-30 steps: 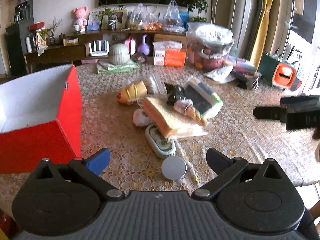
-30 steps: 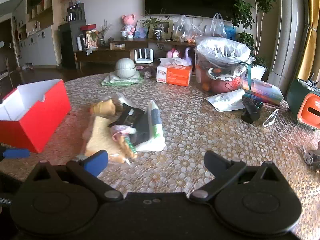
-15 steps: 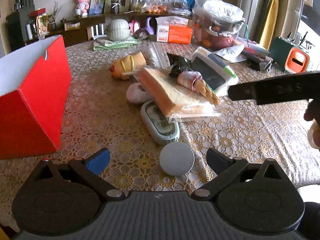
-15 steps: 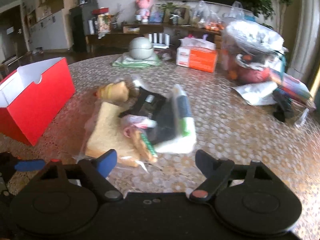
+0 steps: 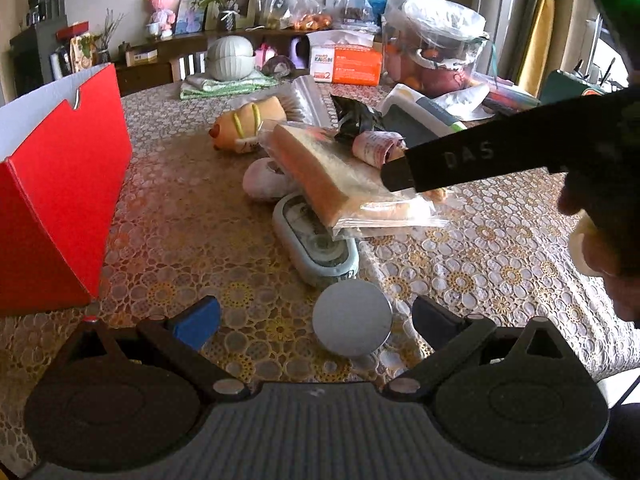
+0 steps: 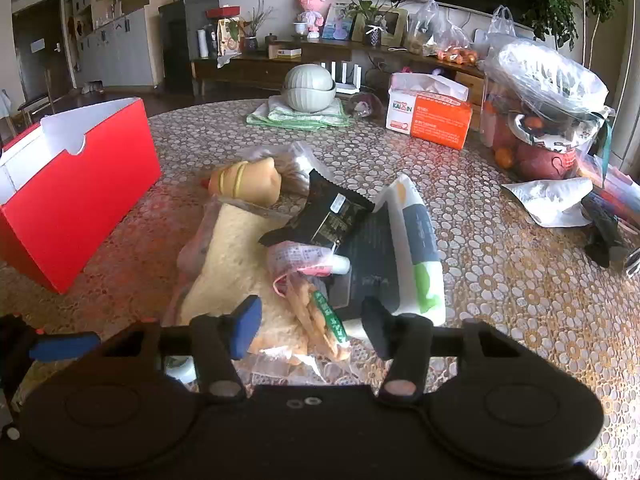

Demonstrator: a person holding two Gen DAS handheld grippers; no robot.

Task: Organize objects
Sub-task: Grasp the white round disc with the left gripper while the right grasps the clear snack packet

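Observation:
A pile lies mid-table: bagged bread slice, bun-shaped toy, black packet, wipes pack, white oval case. A wrapped snack stick with a green label lies on top of the bread. My right gripper straddles the snack stick; its jaws are closing and the pads stand clear of it. My left gripper is open and low over the tablecloth, with a grey round disc lying between its fingers, untouched. The red open box stands at the left.
At the back of the table are a green lidded bowl on a cloth, an orange tissue box and a bagged jar of fruit. A white bag and black items lie right. The table edge runs near my right hand.
Both grippers sank toward the table. The left closed in on the grey disc. The right moved left over the pile and its jaws narrowed around the snack stick.

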